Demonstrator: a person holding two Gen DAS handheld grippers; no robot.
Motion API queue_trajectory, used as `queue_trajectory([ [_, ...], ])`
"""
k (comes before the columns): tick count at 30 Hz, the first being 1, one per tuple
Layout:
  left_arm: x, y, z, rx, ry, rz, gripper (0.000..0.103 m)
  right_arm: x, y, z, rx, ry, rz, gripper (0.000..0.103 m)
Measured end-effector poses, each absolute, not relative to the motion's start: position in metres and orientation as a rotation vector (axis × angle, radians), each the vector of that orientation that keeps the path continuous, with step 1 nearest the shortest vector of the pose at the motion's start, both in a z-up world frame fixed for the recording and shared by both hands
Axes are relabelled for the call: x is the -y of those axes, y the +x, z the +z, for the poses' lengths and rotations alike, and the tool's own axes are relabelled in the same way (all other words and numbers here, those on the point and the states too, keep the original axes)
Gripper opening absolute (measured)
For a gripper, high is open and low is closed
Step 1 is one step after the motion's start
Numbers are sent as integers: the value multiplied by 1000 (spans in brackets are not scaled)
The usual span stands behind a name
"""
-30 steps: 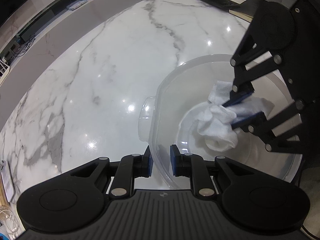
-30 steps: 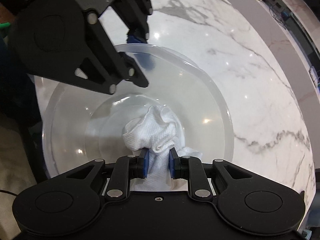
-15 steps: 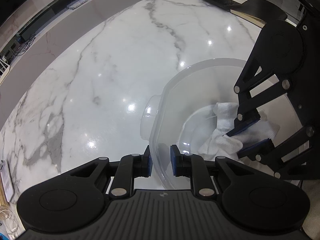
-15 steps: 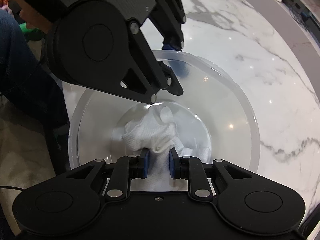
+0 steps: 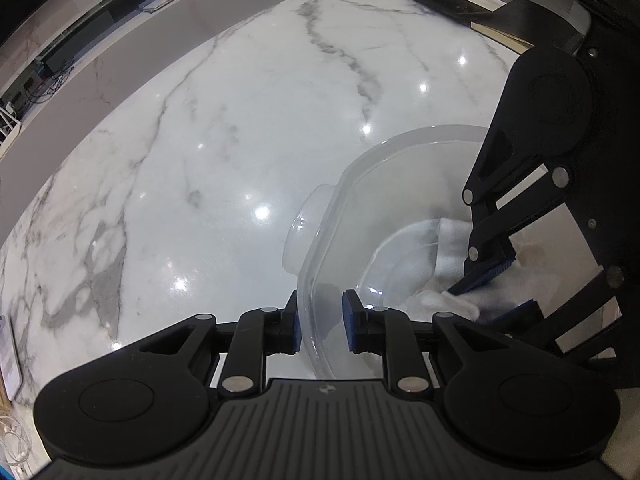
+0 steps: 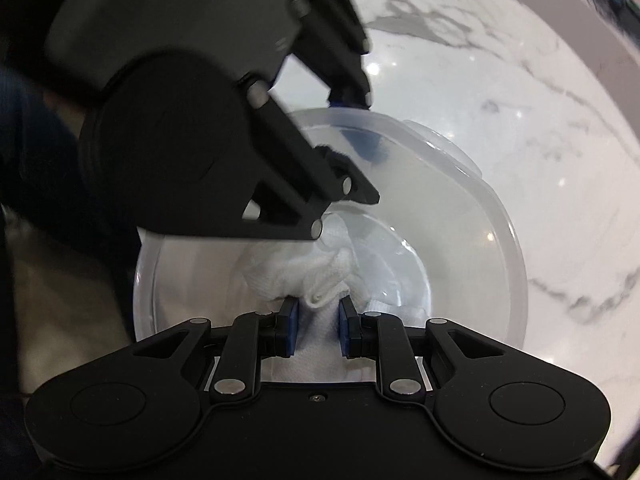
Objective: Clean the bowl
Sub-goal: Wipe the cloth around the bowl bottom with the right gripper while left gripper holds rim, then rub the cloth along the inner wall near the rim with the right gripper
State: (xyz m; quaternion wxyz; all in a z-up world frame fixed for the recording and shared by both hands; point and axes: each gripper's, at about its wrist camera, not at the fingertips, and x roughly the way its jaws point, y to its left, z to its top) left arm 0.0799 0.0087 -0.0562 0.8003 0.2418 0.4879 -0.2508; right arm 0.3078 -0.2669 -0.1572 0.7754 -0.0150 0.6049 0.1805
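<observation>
A clear plastic bowl sits tilted on the white marble counter. My left gripper is shut on the bowl's near rim, one pad inside and one outside. My right gripper is shut on a crumpled white cloth and presses it against the bowl's inside. In the left wrist view the right gripper reaches into the bowl from the right with the cloth in its pads. In the right wrist view the left gripper straddles the far rim.
A dark phone and a black-covered book lie at the counter's far right corner. The counter's curved edge runs along the left, with a grey ledge beyond. A white device lies at the near left edge.
The bowl has tipped further and shifted right in the left wrist view. My right gripper has swept the cloth across the bowl's inside toward the near right wall.
</observation>
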Motion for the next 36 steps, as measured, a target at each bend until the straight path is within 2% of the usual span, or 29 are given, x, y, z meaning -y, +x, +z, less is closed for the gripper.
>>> queue_trajectory([
  [5, -10, 82, -58, -1059, 504, -540, 18, 271, 308, -157, -1347, 78, 448, 18],
  [11, -9, 82, -60, -1071, 510, -544, 17, 258, 296, -151, -1408, 63, 516, 19],
  [27, -8, 84, -65, -1086, 528, -543, 17, 236, 262, -130, -1488, -189, 499, 18],
  [36, -6, 87, -69, -1097, 542, -546, 13, 229, 239, -125, -1456, -386, 360, 18],
])
